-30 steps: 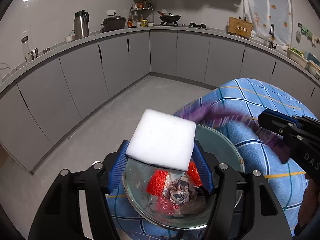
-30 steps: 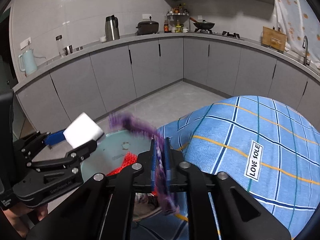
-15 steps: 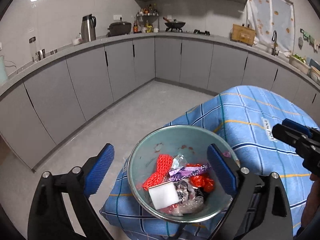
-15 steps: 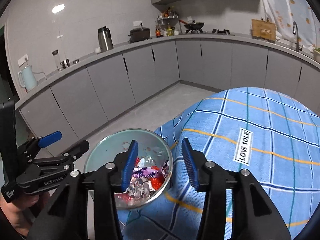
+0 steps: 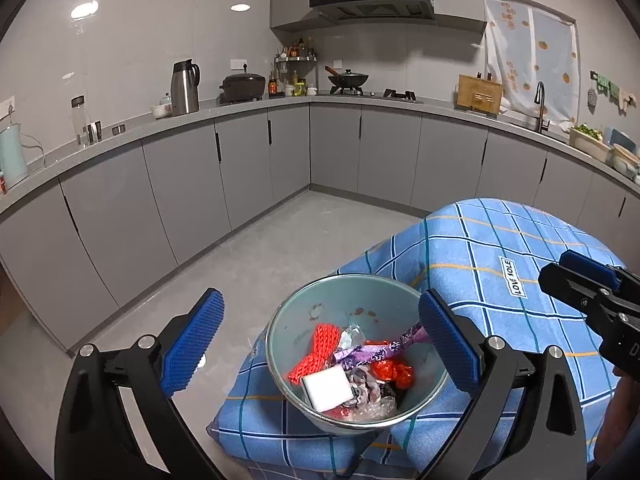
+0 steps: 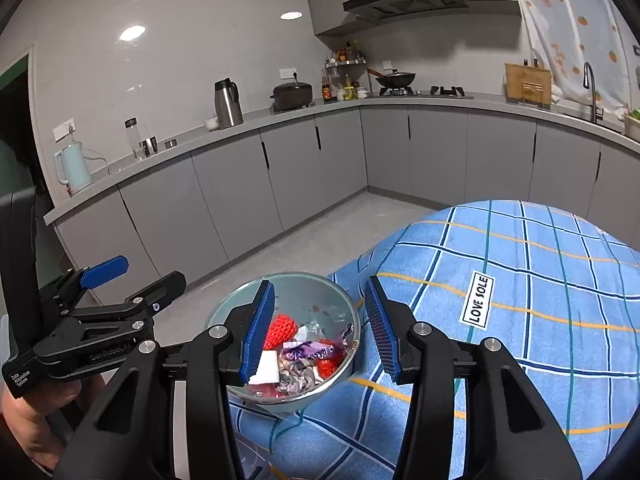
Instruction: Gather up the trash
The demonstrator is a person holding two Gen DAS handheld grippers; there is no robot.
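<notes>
- Bowl (image 5: pixel 280 332) sits at the corner of the cloth (image 5: pixel 480 240), near the edge. Prob put there so both grippers can reach it from the floor side.
- Trash is all inside the bowl, heaped toward the near wall. None seen on the cloth or the floor.
- Left gripper (image 5: pixel 320 338) hangs over the bowl w/ jaws wide apart and nothing between them. Reads as empty, load let go.
- Right gripper (image 6: pixel 318 328) is above the bowl's right rim, jaws apart but narrower than the left, also empty.
- Both tools point at the bowl, so the drop-off looks done. No more trash in sight to fetch.
- Count, bowl: 1.
- Count, grippers: 2.
- White block (image 5: pixel 326 386): 1, lies on top of the heap by the near wall.
- Purple wrapper (image 5: pixel 376 350): 1, lies across the heap w/ one end toward the right rim.
- Red mesh (image 5: pixel 320 344): 1, on the left side.
- Red crumpled bit (image 5: pixel 390 372): 1, maybe more under the rest.
- Clear/grey film scraps: can't count, too tangled.
- Cloth carries 1 label (image 6: pixel 478 300), "LOVE SOLE".
</notes>
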